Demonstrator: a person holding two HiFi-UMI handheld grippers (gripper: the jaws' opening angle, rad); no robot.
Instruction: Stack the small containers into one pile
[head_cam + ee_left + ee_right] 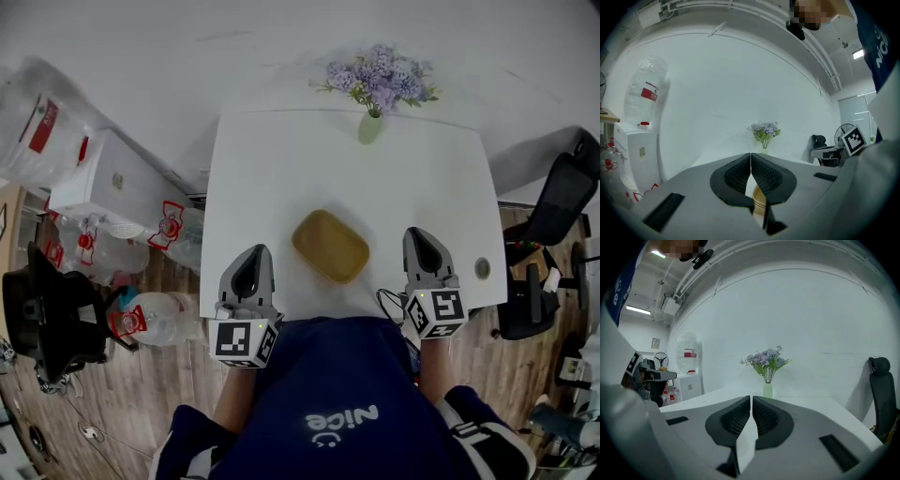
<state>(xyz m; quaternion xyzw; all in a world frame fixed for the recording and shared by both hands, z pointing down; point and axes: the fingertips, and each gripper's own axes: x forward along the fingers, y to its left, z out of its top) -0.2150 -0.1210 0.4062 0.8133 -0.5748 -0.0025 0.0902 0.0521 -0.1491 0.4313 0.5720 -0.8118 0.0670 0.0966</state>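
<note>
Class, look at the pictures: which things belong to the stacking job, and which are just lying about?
Job in hand: tan container on the white table; left claw and right claw, both shut and empty.

Lying about: flower vase, office chair, water dispenser, spare water bottle.

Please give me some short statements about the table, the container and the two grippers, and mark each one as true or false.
1. The yellow container lies on the white table, between the two grippers. True.
2. The left gripper is holding the container. False: its jaws are together with nothing between them, and it is beside the container.
3. The right gripper has its jaws together and is empty. True.
4. The vase of flowers stands at the table's near edge, next to the person. False: it stands at the far edge.
</note>
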